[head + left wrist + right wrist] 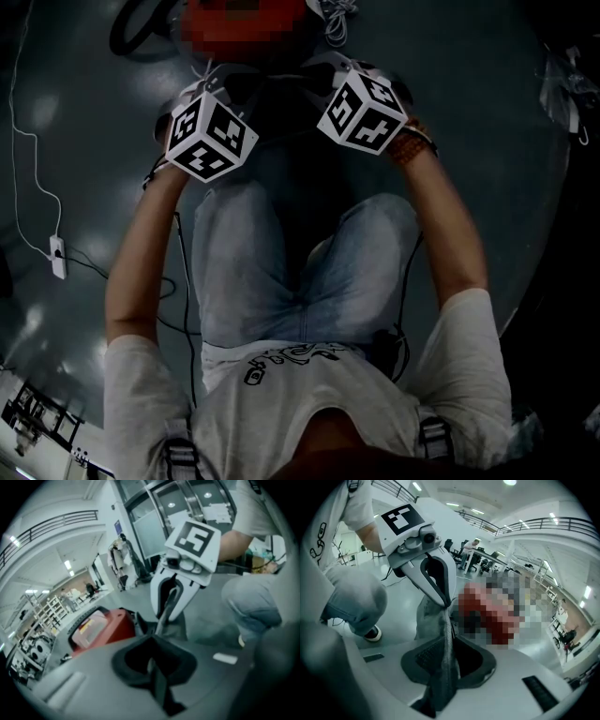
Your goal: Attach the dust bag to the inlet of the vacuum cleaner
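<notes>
The grey cloth dust bag (pixel 427 617) is stretched between my two grippers, just in front of the red vacuum cleaner (pixel 104 626). My left gripper (pixel 153 662) is shut on a thin fold of the bag. My right gripper (pixel 446 663) has a thicker band of the cloth running through its jaws, which stand slightly apart and pinch it. Each gripper view shows the other gripper across the bag: the right gripper (pixel 161 619) and the left gripper (pixel 446 603) both clamp its edge. In the head view only the two marker cubes (pixel 211 136) (pixel 363 111) show clearly. The vacuum's inlet is hidden.
The person's jeans-clad legs (pixel 300 262) are right below the grippers, one shoe (pixel 372 633) on the floor. A white power strip (pixel 58 255) with its cable lies on the floor at left. A black hose (pixel 141 28) curls at top left. Shelves (pixel 51 611) stand far off.
</notes>
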The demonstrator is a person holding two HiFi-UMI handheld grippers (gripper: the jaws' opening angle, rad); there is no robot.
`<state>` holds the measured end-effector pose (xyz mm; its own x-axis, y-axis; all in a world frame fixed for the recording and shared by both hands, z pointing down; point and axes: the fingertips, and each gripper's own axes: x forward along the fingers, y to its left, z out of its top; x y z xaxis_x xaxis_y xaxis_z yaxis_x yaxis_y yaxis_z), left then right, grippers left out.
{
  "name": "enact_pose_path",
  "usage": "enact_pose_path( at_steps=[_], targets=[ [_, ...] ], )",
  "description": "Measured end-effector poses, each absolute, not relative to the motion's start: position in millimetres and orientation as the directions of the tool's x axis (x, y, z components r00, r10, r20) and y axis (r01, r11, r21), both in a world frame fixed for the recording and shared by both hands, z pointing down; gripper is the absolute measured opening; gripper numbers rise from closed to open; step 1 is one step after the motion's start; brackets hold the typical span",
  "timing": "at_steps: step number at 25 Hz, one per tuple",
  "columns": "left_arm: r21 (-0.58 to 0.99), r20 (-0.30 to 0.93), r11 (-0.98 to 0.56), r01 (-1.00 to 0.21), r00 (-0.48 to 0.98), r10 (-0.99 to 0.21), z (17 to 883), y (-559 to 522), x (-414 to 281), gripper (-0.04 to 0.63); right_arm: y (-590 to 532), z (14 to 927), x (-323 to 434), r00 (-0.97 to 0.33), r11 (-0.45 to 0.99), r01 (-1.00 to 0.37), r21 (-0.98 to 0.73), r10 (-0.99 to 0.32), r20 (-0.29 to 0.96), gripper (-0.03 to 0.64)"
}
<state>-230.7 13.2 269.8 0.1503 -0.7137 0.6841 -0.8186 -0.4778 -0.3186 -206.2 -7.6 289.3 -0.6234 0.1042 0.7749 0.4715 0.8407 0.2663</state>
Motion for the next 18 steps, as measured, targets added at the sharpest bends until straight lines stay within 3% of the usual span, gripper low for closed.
enact_pose_path(
  at_steps=[7, 14, 18],
  targets=[
    [-0.438, 0.68, -0.532, -0.724, 0.119, -0.723, 262.0, -5.8, -223.6, 0.002, -14.2, 299.2, -194.0, -0.681, 0.911, 0.355, 0.211, 0.097, 0.726, 0.067],
    [-0.329, 0.658, -0.443, -0.834, 0.134, -0.741, 270.2, 18.8, -239.8, 0.002, -6.4, 290.7, -212.4, -0.617, 0.812, 0.495, 0.31, 0.078, 0.783, 0.069],
    [-0.298, 0.648, -0.431, -0.852, 0.151, -0.747, 266.7, 17.0, -240.1, 0.002, -14.2, 293.4, -203.4, -0.649, 0.859, 0.432, 0.274, 0.086, 0.756, 0.069]
  ],
)
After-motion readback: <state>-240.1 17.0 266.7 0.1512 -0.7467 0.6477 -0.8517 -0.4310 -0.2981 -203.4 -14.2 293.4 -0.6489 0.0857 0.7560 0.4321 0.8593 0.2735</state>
